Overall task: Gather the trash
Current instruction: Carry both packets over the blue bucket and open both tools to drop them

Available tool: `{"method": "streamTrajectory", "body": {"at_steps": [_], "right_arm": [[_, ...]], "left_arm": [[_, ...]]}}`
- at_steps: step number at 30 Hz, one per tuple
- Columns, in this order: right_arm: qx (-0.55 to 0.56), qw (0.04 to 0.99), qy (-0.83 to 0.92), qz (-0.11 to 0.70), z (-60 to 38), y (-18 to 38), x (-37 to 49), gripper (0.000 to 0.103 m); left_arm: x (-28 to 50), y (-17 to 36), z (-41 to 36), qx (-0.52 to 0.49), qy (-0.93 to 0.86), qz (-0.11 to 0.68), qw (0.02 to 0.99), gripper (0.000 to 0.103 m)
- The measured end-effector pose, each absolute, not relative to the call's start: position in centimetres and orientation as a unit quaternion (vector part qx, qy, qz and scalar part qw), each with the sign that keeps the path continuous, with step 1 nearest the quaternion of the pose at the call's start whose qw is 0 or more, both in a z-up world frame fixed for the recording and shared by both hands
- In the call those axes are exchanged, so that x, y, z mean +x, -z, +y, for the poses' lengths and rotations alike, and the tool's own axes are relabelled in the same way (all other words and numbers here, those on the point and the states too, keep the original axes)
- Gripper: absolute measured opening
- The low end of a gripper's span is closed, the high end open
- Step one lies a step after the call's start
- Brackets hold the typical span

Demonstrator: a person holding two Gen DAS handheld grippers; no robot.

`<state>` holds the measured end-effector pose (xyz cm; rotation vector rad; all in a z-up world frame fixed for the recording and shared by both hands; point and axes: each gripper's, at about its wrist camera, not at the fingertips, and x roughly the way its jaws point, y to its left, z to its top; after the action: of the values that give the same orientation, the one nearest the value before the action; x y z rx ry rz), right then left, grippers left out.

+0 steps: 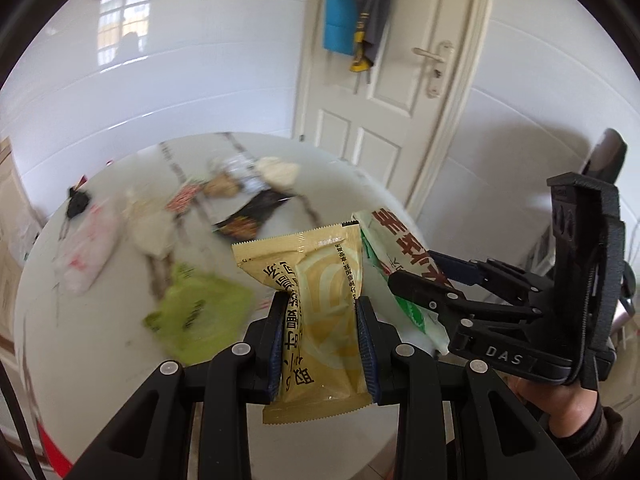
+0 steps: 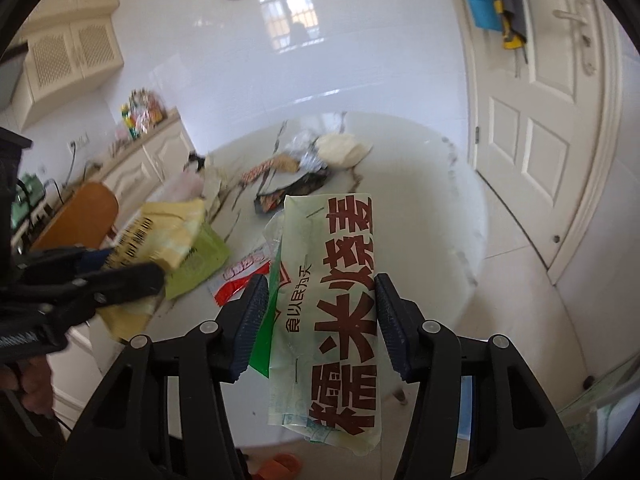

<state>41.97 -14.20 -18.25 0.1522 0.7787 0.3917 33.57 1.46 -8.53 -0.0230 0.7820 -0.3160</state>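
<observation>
My left gripper is shut on a tan snack wrapper, squeezed upright between its pads above the round white table. My right gripper is shut on a pale green wrapper with big dark red characters, also held off the table. The two grippers hang side by side: the right gripper with its wrapper shows at the right of the left wrist view. More trash lies on the table: a lime-green packet, a black wrapper, a crumpled tissue and a red-and-white wrapper.
A white door with clothes hung on it stands behind the table. Cream cabinets and a wooden chair are at the left in the right wrist view. A white plastic bag lies near the table's left edge.
</observation>
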Motion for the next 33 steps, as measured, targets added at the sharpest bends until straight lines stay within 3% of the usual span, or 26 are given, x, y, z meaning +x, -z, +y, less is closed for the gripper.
{"method": "streamTrajectory", "body": {"at_steps": [9,19,23,26,31,33], "right_arm": [[0.125,0.918,-0.104,0.360,-25.5,17.8,39.8,0.052],[0.159,0.904,-0.010,0.397,-37.2,22.3,39.4,0.053],[0.170,0.894,-0.004,0.415,-39.4,24.8,40.4,0.053],[0.179,0.886,-0.010,0.428,-39.8,26.7,41.5,0.054],[0.190,0.876,-0.021,0.443,-40.0,29.6,42.9,0.055],[0.194,0.873,-0.027,0.448,-39.9,30.2,43.3,0.060]], "left_arm": [[37.2,9.4,-11.2,0.035,0.235,0.381,0.894,0.029],[46.0,16.7,-25.7,0.082,0.283,0.441,0.848,0.031],[49.9,19.2,-27.7,0.085,0.253,0.464,0.845,0.037],[51.5,19.8,-27.9,0.085,0.237,0.466,0.848,0.052],[52.7,19.2,-28.1,0.084,0.230,0.453,0.857,0.055],[52.8,18.5,-27.9,0.075,0.237,0.445,0.861,0.061]]}}
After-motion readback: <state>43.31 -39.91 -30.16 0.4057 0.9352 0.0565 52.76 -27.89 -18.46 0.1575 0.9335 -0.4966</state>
